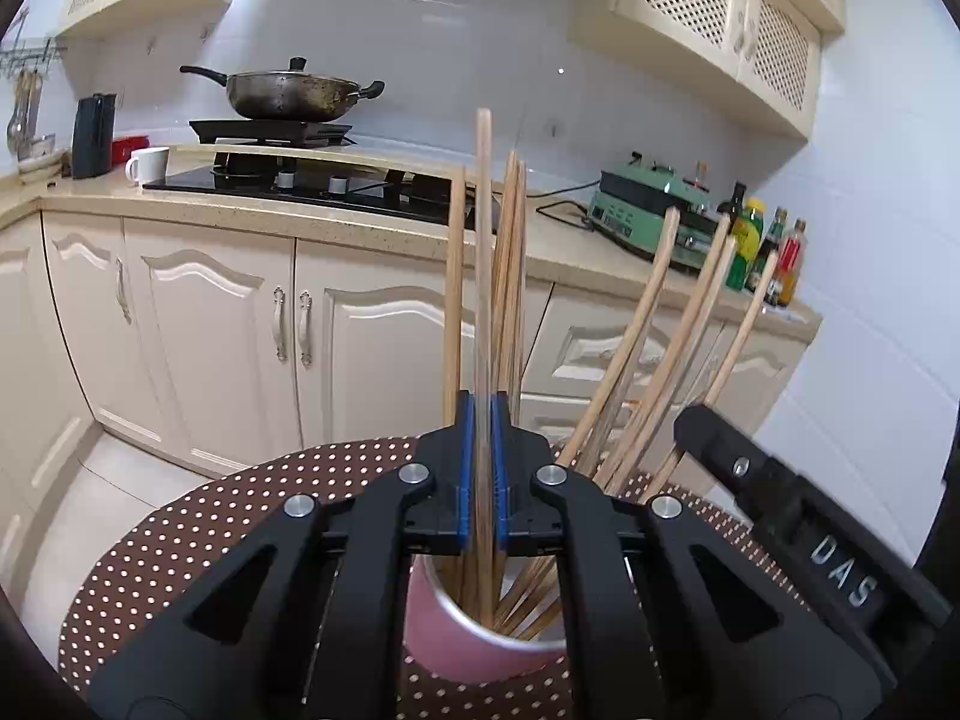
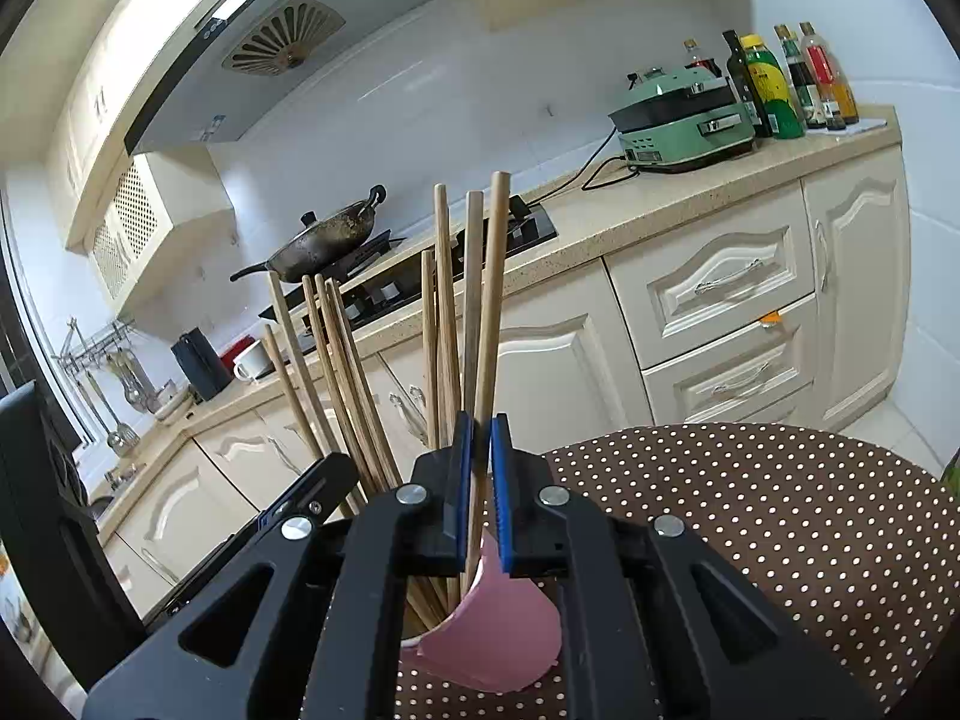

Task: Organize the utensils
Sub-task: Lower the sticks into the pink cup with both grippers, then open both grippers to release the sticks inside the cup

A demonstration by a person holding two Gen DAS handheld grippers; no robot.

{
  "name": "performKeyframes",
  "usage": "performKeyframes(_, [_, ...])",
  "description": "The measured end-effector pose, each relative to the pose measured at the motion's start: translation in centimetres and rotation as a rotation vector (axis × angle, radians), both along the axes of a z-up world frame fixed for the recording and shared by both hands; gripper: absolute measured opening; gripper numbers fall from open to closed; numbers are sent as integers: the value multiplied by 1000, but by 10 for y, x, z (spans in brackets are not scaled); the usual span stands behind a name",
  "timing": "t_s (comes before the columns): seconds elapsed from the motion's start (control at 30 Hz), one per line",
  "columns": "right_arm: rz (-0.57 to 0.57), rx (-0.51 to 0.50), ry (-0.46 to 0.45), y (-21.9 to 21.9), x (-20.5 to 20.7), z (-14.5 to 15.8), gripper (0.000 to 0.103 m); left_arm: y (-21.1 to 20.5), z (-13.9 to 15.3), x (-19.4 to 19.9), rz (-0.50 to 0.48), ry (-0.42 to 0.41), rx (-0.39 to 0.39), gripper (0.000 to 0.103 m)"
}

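A pink cup point(image 1: 474, 648) stands on the brown polka-dot tablecloth point(image 1: 180, 540) and holds several wooden chopsticks point(image 1: 642, 324) that fan out to the right. My left gripper point(image 1: 483, 414) is shut on one upright chopstick point(image 1: 483, 228), whose lower end reaches down into the cup. In the right wrist view the pink cup point(image 2: 504, 630) sits just under my right gripper point(image 2: 481, 429). That gripper is shut on another chopstick point(image 2: 493, 276), which leans slightly and also dips into the cup. Each gripper's black body shows at the edge of the other's view.
Behind the table runs a kitchen counter point(image 1: 336, 216) with cream cabinets, a black hob carrying a wok point(image 1: 288, 93), a white mug point(image 1: 147, 165), a green appliance point(image 2: 684, 120) and several bottles point(image 2: 774, 84). The tablecloth point(image 2: 780, 516) stretches out to the right of the cup.
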State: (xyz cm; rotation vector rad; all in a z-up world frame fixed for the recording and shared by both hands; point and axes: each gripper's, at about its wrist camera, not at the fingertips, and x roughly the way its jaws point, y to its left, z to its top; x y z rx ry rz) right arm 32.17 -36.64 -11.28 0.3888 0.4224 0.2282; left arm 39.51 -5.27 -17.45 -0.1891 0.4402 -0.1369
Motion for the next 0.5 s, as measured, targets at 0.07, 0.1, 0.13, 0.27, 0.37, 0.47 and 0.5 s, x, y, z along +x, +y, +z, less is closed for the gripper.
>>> performKeyframes(0.07, [9, 0, 10, 1, 0, -1, 6, 0, -2, -3, 1, 1, 16, 6])
performKeyframes(0.1, [12, -1, 16, 1, -1, -1, 6, 1, -3, -5, -1, 4, 15, 6])
performKeyframes(0.13, [15, -3, 27, 1, -1, -1, 8, 2, -4, -5, -5, 12, 10, 6])
performKeyframes(0.27, [31, 9, 61, 1, -2, -1, 9, 1, -6, -8, -15, 41, 25, 7])
performKeyframes(0.37, [27, 10, 96, -1, -3, 0, 16, 2, -4, -11, -24, 61, 20, 7])
performKeyframes(0.47, [11, 6, 115, -3, -6, 5, 28, 4, -2, -13, -21, 94, 29, 7])
performKeyframes(0.5, [5, -5, 117, -3, -7, 7, 34, 4, 0, -13, -14, 104, 33, 8])
